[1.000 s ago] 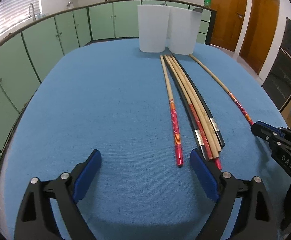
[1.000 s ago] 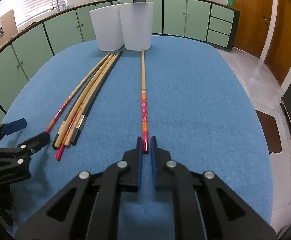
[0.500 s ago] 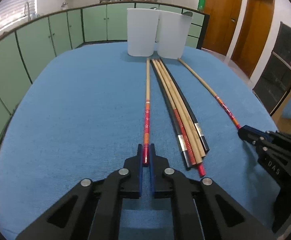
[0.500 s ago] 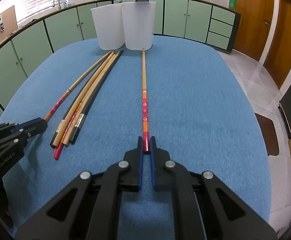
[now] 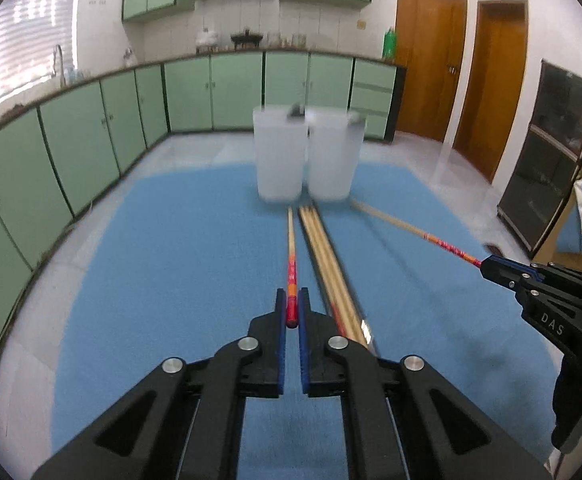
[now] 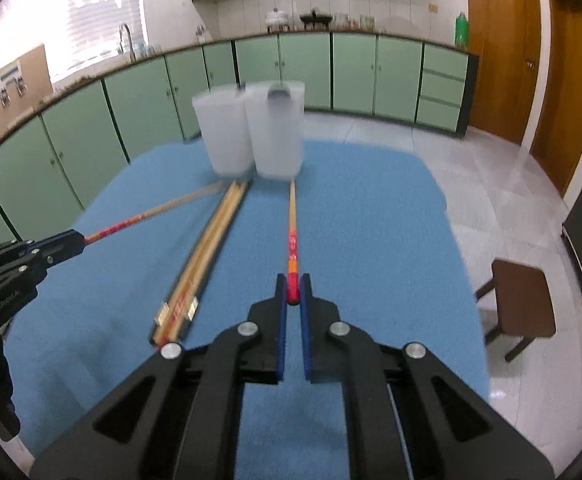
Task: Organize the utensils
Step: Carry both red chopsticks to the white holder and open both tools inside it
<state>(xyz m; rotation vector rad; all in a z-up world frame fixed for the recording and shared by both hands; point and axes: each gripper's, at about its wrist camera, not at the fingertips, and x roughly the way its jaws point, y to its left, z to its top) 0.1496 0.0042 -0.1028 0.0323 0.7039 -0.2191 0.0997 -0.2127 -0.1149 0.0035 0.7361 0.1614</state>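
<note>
Since chopsticks go in bins point-first, I grip each by red end. Left gripper (image 5: 291,312): nearly closed, clenched on left chopstick (image 5: 291,248). Right gripper (image 6: 292,291): same narrow gap, clenched on right chopstick (image 6: 291,220). Both sticks point at two white bins (image 5: 305,152), far edge of blue mat (image 5: 171,260). Bundle (image 6: 203,256) of remaining sticks lies between mine, on mat. Green cabinets (image 5: 91,136) behind.
</note>
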